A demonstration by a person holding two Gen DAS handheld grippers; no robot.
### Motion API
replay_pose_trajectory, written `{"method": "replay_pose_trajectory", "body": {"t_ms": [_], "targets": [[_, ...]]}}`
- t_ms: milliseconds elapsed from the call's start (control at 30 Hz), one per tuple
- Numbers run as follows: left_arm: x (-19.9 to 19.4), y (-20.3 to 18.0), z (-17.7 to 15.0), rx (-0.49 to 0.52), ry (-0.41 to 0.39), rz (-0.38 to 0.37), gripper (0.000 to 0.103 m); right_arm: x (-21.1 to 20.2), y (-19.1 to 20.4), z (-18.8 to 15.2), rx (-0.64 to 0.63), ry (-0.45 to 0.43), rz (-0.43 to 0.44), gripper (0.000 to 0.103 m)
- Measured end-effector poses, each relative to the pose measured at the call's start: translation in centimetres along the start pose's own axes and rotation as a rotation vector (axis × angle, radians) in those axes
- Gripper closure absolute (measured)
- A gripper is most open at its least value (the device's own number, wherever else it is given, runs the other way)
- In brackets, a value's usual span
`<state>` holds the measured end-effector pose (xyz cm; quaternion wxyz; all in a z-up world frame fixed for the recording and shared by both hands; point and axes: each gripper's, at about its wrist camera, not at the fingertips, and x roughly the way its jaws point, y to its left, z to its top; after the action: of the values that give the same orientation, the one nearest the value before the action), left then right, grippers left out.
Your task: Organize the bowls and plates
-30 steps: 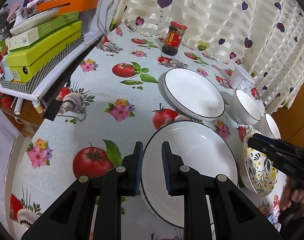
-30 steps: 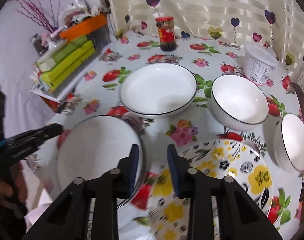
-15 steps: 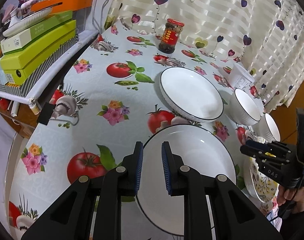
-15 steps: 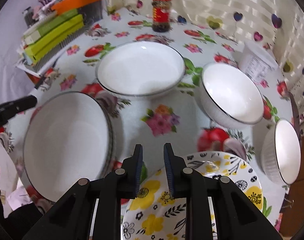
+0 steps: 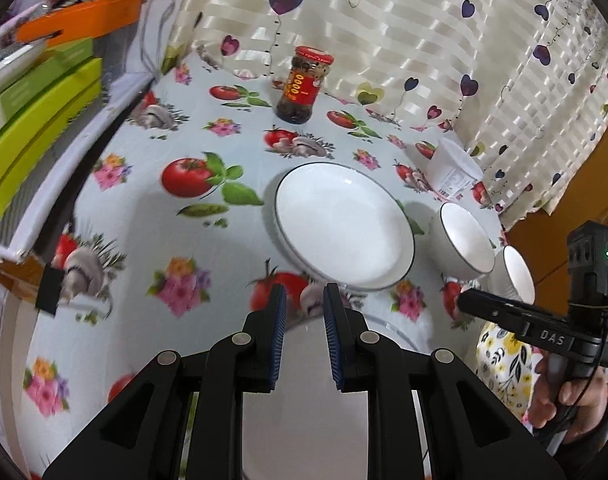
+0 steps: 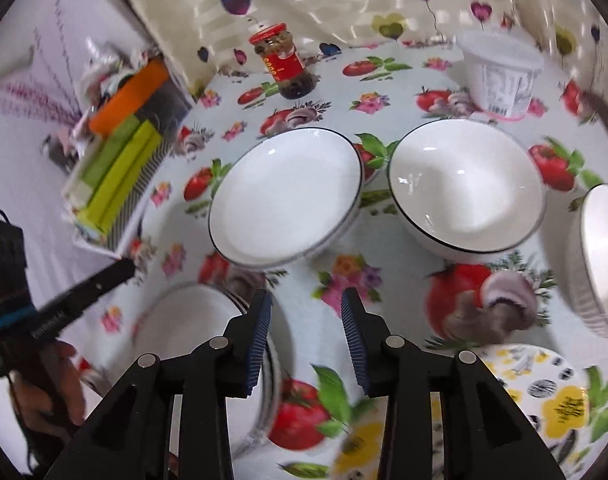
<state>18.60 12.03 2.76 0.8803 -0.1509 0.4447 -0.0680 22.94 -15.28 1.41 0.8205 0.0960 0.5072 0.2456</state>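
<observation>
A white plate (image 5: 323, 408) lies right under my left gripper (image 5: 303, 336), its far rim at the fingertips. The jaws are nearly together with nothing between them. In the right wrist view this plate (image 6: 184, 328) sits low on the left, with the left gripper (image 6: 120, 272) above it. My right gripper (image 6: 305, 320) hangs over bare tablecloth between that plate and a floral plate (image 6: 543, 400). Its jaws are opening and hold nothing. Behind stand a deep white plate (image 6: 284, 196), a white bowl (image 6: 463, 184) and a smaller bowl (image 6: 599, 256).
A red-lidded jar (image 6: 284, 60) and a white tub (image 6: 499, 72) stand at the back by the heart-print curtain. Stacked green and orange boxes (image 6: 120, 172) fill the left side. A hand (image 5: 563, 392) holds the right gripper (image 5: 463, 304) beside the floral plate (image 5: 499, 364).
My left gripper drew back, so the near plate's far rim now sits at its fingertips. My right gripper moved left off the floral plate, rolled, and its jaws widened.
</observation>
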Motion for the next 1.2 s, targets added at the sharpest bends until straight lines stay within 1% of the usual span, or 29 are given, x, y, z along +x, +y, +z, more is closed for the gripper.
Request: {"method": "replay_pose_trajectory", "body": {"t_ms": [100, 233, 333, 400, 467, 600, 767, 933, 1033, 1100, 1167, 1200], "targets": [[1.1, 0.1, 1.2, 0.004, 0.020, -0.007, 0.083, 1.2, -0.2, 1.0, 0.043, 0.008, 0.004, 0.067], [3.4, 0.6, 2.9, 0.001, 0.067, -0.029, 0.083, 2.9, -0.9, 2.1, 0.112, 0.039, 0.015, 0.067], [5.0, 1.3, 3.8, -0.010, 0.095, -0.032, 0.083, 4.1, -1.1, 2.9, 0.124, 0.053, -0.005, 0.067], [6.0, 1.7, 4.3, -0.018, 0.107, -0.021, 0.083, 4.7, -1.3, 3.2, 0.138, 0.062, -0.017, 0.067], [6.9, 1.8, 4.7, -0.010, 0.125, -0.030, 0.083, 5.3, -1.6, 3.4, 0.143, 0.066, -0.028, 0.067], [8.5, 2.4, 5.2, -0.014, 0.147, -0.024, 0.083, 6.3, -1.9, 3.8, 0.158, 0.075, -0.054, 0.067], [10.1, 2.9, 5.8, -0.019, 0.158, -0.018, 0.083, 7.4, -2.0, 4.2, 0.160, 0.079, -0.080, 0.067], [11.9, 3.2, 6.3, -0.017, 0.180, 0.005, 0.083, 8.3, -2.3, 4.7, 0.165, 0.080, -0.109, 0.067], [12.8, 3.4, 6.4, -0.022, 0.192, -0.001, 0.083, 8.9, -2.3, 4.9, 0.163, 0.082, -0.115, 0.067], [13.2, 3.4, 6.4, -0.021, 0.195, -0.004, 0.083, 9.1, -2.1, 4.9, 0.157, 0.076, -0.126, 0.068], [13.4, 3.3, 6.4, -0.008, 0.197, 0.002, 0.083, 9.3, -1.8, 5.1, 0.150, 0.072, -0.134, 0.072], [13.6, 3.2, 6.4, 0.000, 0.196, 0.007, 0.083, 9.4, -1.8, 5.1, 0.149, 0.071, -0.144, 0.072]]}}
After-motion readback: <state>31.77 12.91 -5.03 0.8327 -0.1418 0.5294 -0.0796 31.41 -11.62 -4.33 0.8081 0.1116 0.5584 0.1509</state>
